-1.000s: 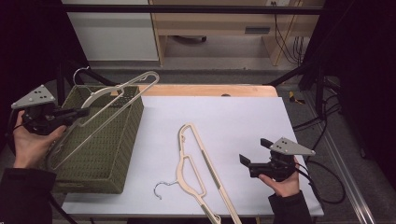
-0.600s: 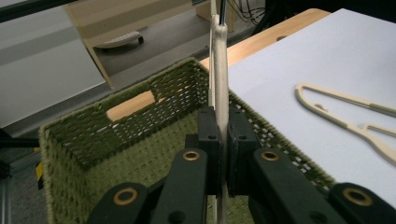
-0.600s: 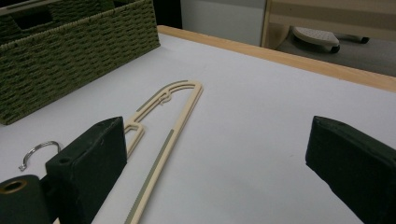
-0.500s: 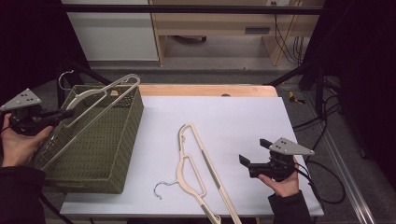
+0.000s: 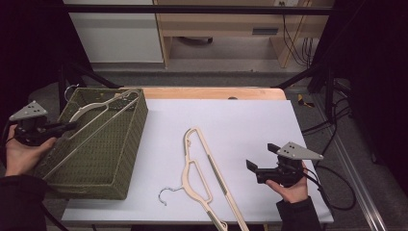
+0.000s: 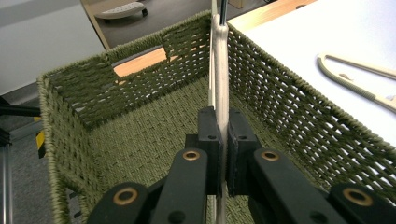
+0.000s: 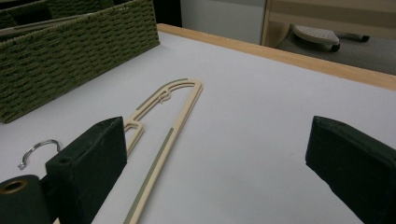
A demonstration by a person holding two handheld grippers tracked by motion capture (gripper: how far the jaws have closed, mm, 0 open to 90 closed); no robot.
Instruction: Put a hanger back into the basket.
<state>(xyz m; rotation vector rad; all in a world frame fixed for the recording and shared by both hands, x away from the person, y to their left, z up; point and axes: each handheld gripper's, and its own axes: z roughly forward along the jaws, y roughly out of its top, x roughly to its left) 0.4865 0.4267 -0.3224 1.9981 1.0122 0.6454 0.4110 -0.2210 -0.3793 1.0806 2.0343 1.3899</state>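
Table [image 5: 269,115] with a white top carries a green woven basket [image 5: 103,159] along its left edge. Inside the basket a cream hanger [image 5: 98,107] leans tilted, its upper end over the far rim and its metal hook past the far left corner. The left gripper [image 5: 67,127] pinches this hanger's bar at the basket's left rim, jaws narrow and clamped on it. A second cream hanger [image 5: 204,180] lies flat near the front edge, hook toward the basket. The right gripper [image 5: 257,161] hovers at the front right corner, jaws wide apart, nothing between them.
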